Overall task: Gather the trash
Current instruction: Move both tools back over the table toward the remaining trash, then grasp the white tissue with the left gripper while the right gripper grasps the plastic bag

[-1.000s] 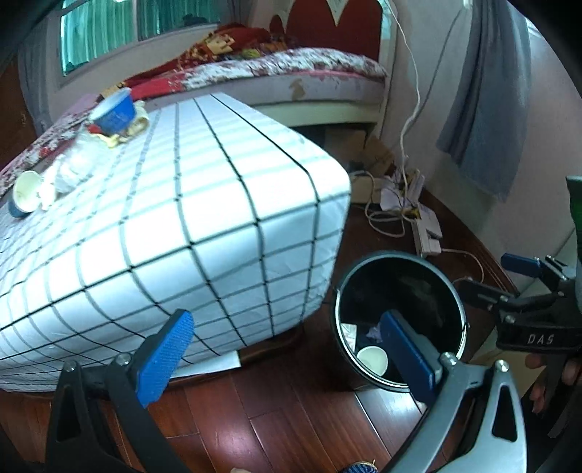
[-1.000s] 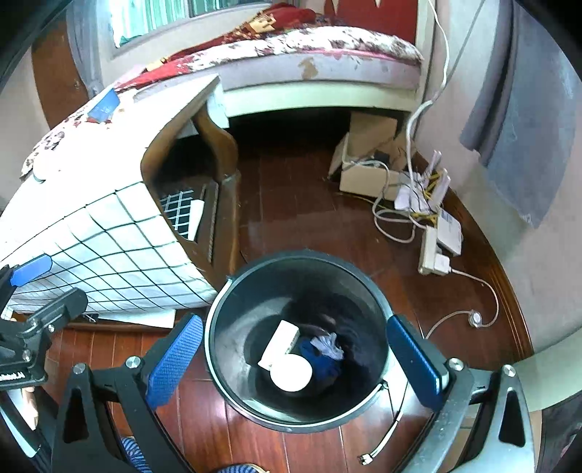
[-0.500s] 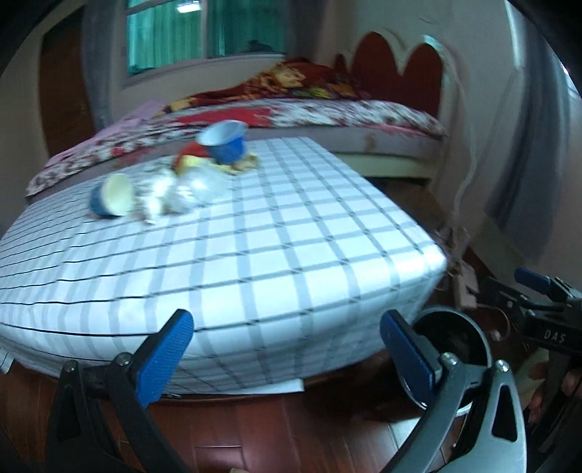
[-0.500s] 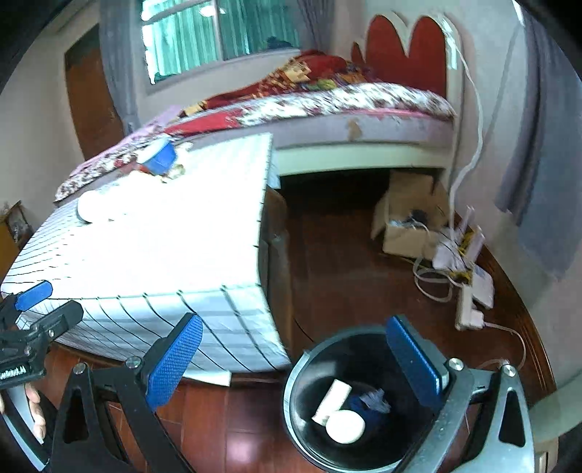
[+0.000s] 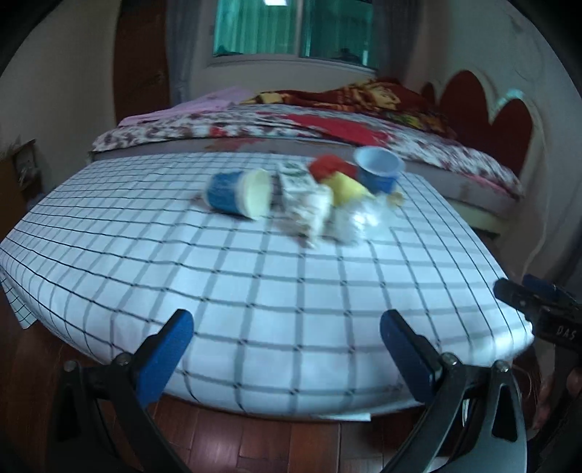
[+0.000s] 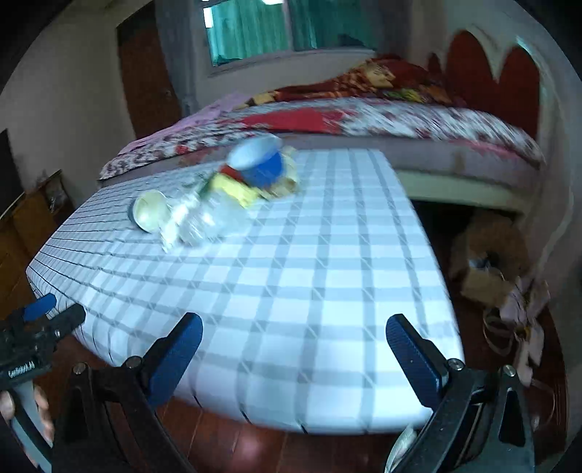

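At the upper middle of the left wrist frame, the trash is lying in a loose cluster on the white tablecloth with the dark grid pattern (image 5: 276, 276). A blue paper cup with a cream inside (image 5: 238, 193) is lying on its side at the left end of the cluster, mouth facing right. Just beside it, a crumpled white carton with green print (image 5: 302, 196) is resting, touching a clear crushed plastic bottle (image 5: 363, 218). Behind these, a red and yellow wrapper (image 5: 336, 178) is sitting next to an upright blue paper cup with a white inside (image 5: 378, 169). Motion blur is softening all of it; finer detail cannot be told.

In the right wrist frame the same cluster is showing at upper left: tipped cup (image 6: 149, 211), bottle (image 6: 207, 218), wrapper (image 6: 232, 187), upright cup (image 6: 260, 160).

The left gripper (image 5: 287, 349) is hovering at the near table edge, blue-padded jaws spread wide, grasping nothing. The right gripper (image 6: 294, 353) is doing likewise, jaws released and empty, well apart from the trash. Each gripper is also showing at the side edge of the other's frame.

Beyond the table, a bed with a red floral cover (image 5: 327, 127) is filling the background, under a window with green curtains (image 5: 291, 29). Red-brown wooden floor (image 5: 276, 444) is showing below the table.
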The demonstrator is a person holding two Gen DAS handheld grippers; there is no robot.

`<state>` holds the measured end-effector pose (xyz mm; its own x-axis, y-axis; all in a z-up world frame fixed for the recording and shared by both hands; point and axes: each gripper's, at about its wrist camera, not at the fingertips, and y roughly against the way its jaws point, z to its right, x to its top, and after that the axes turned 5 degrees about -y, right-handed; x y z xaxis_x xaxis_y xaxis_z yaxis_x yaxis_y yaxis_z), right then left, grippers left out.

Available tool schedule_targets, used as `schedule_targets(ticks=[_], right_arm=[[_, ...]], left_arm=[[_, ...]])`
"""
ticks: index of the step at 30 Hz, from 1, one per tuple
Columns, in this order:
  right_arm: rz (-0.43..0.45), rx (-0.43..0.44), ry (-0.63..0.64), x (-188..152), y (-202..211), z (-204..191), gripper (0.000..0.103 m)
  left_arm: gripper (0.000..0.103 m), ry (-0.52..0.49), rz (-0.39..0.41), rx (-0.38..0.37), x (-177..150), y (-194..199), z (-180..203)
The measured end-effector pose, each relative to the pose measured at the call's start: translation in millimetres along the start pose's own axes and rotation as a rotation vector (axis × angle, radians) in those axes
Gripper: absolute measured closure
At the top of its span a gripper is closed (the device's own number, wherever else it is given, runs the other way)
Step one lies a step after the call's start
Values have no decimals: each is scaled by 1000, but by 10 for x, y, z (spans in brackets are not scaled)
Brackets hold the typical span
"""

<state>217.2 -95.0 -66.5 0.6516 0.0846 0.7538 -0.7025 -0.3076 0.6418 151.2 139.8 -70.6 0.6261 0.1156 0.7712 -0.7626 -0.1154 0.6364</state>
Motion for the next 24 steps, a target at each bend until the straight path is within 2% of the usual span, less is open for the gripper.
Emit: schedule_targets(ticks=[2, 5, 10, 14, 17, 19, 20, 21, 24], right_arm=[[-7, 19, 43, 171, -199, -211, 2], [-24, 47, 87, 366, -480, -470, 15], [-53, 64, 113, 568, -902, -740, 23], [-102, 71, 106, 692, -1278, -834, 29], [-153, 77, 107, 723, -1505, -828, 32], [-177, 121, 99, 719, -1586, -789, 39], [-168, 138, 96, 715, -1559, -767, 53], [-155, 126, 102, 710, -1520, -751, 60], [-106, 99, 96, 699, -1368, -614, 63]], left_arm=[[0, 5, -7, 14, 78, -97, -105], [1, 14, -11, 22, 158, -228, -254], [4, 37, -26, 1, 285, -475, -377], [17, 13, -33, -17, 394, -631, -337], [20, 7, -35, -39, 450, -699, -317], [21, -3, -40, -53, 481, -745, -277], [23, -7, -44, -68, 497, -781, -258], [24, -11, -49, -82, 509, -817, -226], [27, -36, -58, -109, 557, -924, -83]])
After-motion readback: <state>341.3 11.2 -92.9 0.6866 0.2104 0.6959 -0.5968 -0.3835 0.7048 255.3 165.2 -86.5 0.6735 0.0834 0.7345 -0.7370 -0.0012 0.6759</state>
